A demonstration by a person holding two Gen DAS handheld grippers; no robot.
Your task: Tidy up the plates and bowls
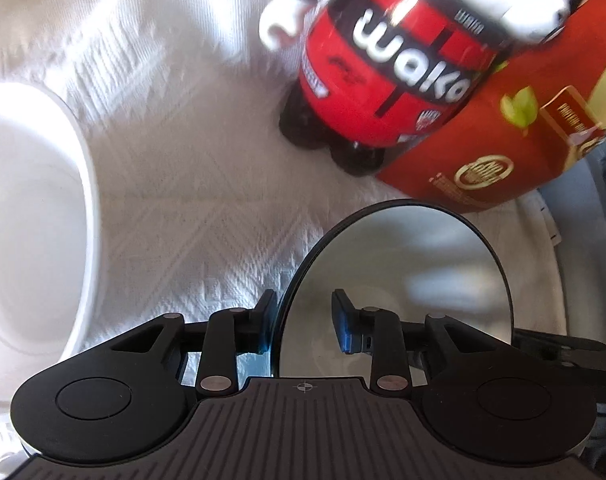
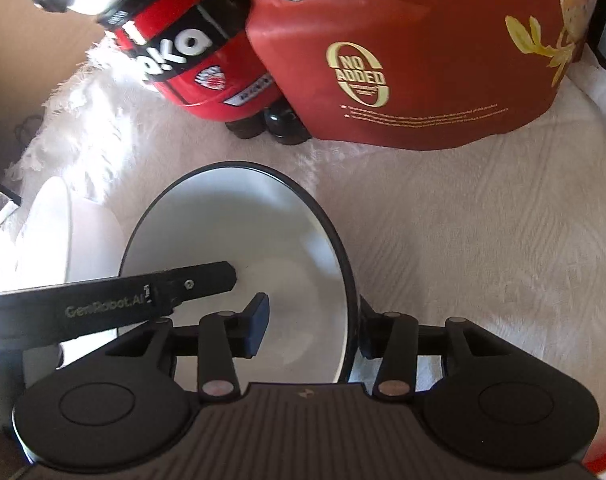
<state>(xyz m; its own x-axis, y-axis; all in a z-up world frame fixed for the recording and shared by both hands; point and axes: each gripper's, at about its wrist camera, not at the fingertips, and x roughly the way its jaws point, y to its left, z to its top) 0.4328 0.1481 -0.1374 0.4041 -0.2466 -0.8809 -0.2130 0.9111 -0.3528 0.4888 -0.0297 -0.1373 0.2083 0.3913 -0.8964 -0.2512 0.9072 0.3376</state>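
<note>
A black-rimmed bowl (image 1: 403, 272) with a white inside fills the lower middle of both views. My left gripper (image 1: 306, 320) straddles its left rim: the outer pad lies against the wall and the inner pad stands off, so it is open. In the right wrist view the same bowl (image 2: 231, 232) has my right gripper (image 2: 313, 326) across its right rim, one pad well inside and clear of the wall, also open. The left gripper's finger (image 2: 183, 284) reaches in over the bowl from the left. A white bowl (image 1: 31, 220) (image 2: 63, 232) stands just left of it.
A white textured cloth (image 1: 191, 184) covers the surface. Behind the bowl stand a red soda bottle (image 1: 383, 80) (image 2: 183, 60) and a red pouch (image 1: 503, 140) (image 2: 403, 60). The cloth's fringed edge and a brown surface (image 2: 31, 60) lie at the far left.
</note>
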